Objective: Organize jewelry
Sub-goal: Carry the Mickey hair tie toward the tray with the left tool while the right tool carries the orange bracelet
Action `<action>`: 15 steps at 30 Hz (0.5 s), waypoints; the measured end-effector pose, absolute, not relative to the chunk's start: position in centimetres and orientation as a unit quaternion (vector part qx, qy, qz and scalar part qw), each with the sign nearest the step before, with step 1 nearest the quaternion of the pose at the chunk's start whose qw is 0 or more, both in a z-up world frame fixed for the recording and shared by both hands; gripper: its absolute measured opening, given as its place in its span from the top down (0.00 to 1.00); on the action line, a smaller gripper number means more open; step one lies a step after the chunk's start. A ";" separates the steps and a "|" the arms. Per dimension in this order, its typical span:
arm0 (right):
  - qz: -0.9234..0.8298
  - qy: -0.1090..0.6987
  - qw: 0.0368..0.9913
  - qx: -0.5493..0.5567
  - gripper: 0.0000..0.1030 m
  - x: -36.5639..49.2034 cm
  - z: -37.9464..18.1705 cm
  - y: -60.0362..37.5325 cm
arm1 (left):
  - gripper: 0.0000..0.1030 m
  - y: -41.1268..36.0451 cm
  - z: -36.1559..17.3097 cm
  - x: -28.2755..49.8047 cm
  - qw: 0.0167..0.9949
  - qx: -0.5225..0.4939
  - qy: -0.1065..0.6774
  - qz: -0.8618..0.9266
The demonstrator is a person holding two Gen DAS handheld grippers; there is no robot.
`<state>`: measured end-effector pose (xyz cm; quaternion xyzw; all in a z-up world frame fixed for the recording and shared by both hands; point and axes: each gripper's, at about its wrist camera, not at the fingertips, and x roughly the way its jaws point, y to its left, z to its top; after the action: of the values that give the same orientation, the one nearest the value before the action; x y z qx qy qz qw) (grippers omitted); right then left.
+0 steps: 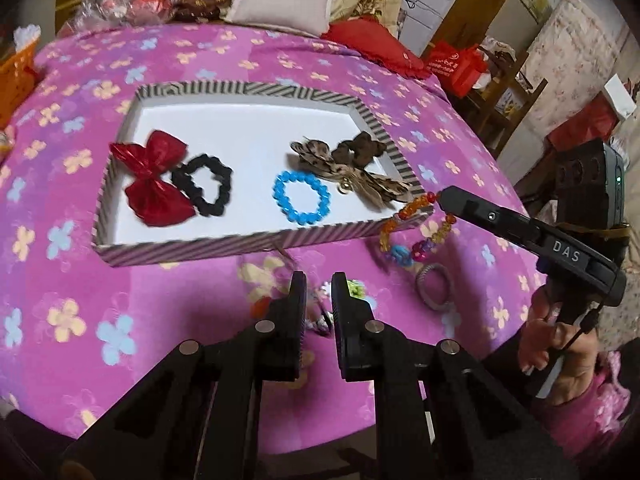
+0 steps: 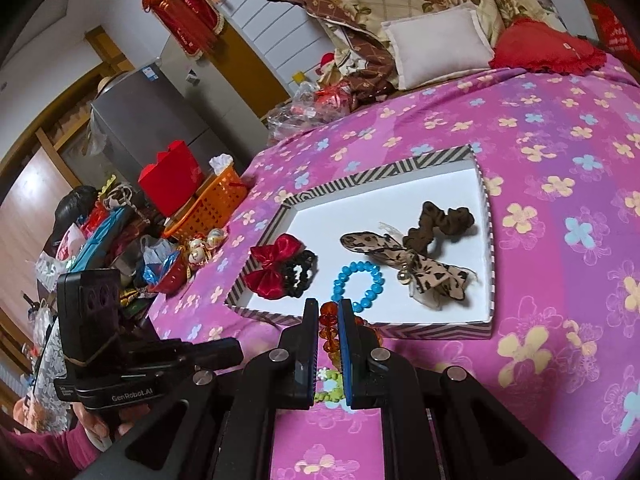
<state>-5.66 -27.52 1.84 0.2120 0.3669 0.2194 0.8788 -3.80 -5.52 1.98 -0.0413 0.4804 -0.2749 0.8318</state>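
A striped tray (image 1: 240, 240) (image 2: 400, 330) with a white floor lies on the pink flowered bedspread. In it are a red bow (image 1: 154, 178), a black scrunchie (image 1: 204, 184), a blue bead bracelet (image 1: 302, 196), a leopard bow (image 1: 352, 168) and a brown scrunchie (image 1: 360, 148). My right gripper (image 2: 328, 306) (image 1: 444, 196) is shut on an orange bead string (image 2: 329, 322) that hangs over the tray's near right corner, with coloured beads (image 1: 400, 256) at its low end. My left gripper (image 1: 319, 280) hovers over the bed before the tray, jaws nearly together on a small dark-and-white trinket (image 1: 320, 322).
Loose on the bed near the tray lie a grey ring (image 1: 434, 286), a green piece (image 1: 356, 288) and an orange bit (image 1: 260, 304). Pillows (image 2: 436, 48) and a red cushion (image 2: 548, 48) sit at the bed's head. An orange basket (image 2: 216, 200) and clutter stand off the bed's left side.
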 end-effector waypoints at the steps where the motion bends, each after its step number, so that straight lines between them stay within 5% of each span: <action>1: 0.220 0.367 0.879 0.211 0.92 -5.7 1.8 -27.5 | 0.89 -5.4 1.9 -3.8 0.833 -0.041 0.481 -0.272; 9: 0.226 0.373 0.876 0.207 0.92 -6.0 1.6 -26.8 | 0.88 -4.6 0.2 -3.9 0.842 -0.021 0.485 -0.236; 15: 0.228 0.381 0.871 0.210 0.92 -5.8 1.0 -26.7 | 0.69 -5.7 -1.8 -4.1 0.842 0.016 0.493 -0.218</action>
<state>-5.82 -26.71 0.98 0.2105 0.3806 0.2276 0.8712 -4.12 -5.67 -1.84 0.0160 0.4929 -0.2178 0.8422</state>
